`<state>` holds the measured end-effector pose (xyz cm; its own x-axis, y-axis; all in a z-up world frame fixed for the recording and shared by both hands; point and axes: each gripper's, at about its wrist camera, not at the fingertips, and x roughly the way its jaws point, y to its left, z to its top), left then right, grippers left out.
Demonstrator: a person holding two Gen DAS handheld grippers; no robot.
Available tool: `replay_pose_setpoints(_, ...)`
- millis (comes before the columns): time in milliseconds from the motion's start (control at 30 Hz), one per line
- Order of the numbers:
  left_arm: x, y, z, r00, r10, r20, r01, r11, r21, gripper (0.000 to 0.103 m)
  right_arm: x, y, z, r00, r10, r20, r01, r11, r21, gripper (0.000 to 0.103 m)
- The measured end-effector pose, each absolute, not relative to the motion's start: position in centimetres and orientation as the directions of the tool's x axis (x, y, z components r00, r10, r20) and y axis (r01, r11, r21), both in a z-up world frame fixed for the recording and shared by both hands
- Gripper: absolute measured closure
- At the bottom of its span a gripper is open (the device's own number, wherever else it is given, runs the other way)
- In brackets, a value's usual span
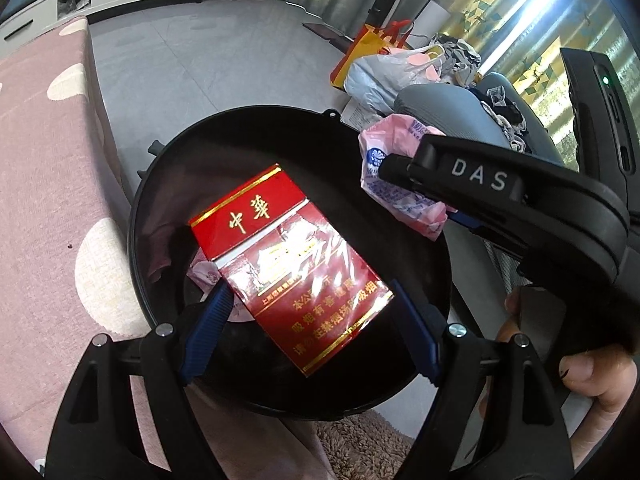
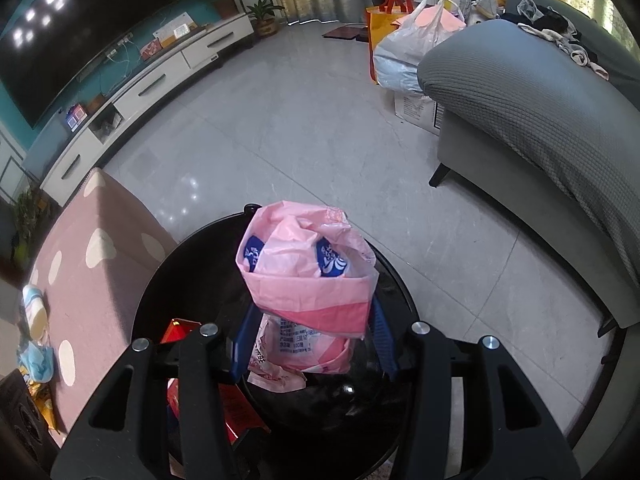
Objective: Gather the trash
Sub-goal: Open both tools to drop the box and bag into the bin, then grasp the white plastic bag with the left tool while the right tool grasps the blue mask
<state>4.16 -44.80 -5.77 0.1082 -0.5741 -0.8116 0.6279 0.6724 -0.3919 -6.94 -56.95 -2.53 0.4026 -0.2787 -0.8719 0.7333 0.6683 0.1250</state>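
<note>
The red, cellophane-wrapped cigarette carton [image 1: 288, 268] hangs over the mouth of the round black plastic bin [image 1: 160, 184]. It appears light, rigid and slick; gripping across its narrow edges is advisable. The left gripper [image 1: 308, 340], jaws wide, clamps its lower end. The crumpled pink plastic tissue wrapper [image 2: 308, 280], soft and near weightless, is pinched mid-body by the half-closed right gripper [image 2: 312, 340] above the same bin.

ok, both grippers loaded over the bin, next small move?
Probably open the left gripper: its red cigarette pack already hangs inside the black bin's rim. The right gripper, shut on the pink tissue wrapper, is over the bin too and can release next.
</note>
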Motion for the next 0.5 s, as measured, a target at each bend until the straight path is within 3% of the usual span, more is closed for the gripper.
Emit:
replay_pose_setpoints(100,4.4,-44.2,-5.8,0.104,-0.585,-0.804,0.617,0.672,-0.41,0.023,-7.1,-56.9,-2.5,0.407,-0.277,-0.87,0.732,0.669,0.13,0.05)
replay_pose_setpoints(200,4.5,-44.0,-5.5,0.113,-0.597,-0.794,0.611,0.672,-0.419,0.022,-7.2,-56.9,-2.3,0.413,-0.28,-0.867,0.733,0.667,0.134,0.041)
replay_pose_setpoints(333,4.6,-43.3,-4.7,0.137,-0.609,-0.781,0.617,0.67,-0.414,0.011,-7.5,-57.0,-1.9,0.424,-0.291,-0.857,0.743,0.653,0.146,0.026)
replay_pose_setpoints(500,5.2,-40.7,-2.8,0.208,-0.608,-0.766,0.587,0.704,-0.399,0.004,-7.6,-56.4,-0.9,0.456,-0.305,-0.836,0.733,0.661,0.159,0.016)
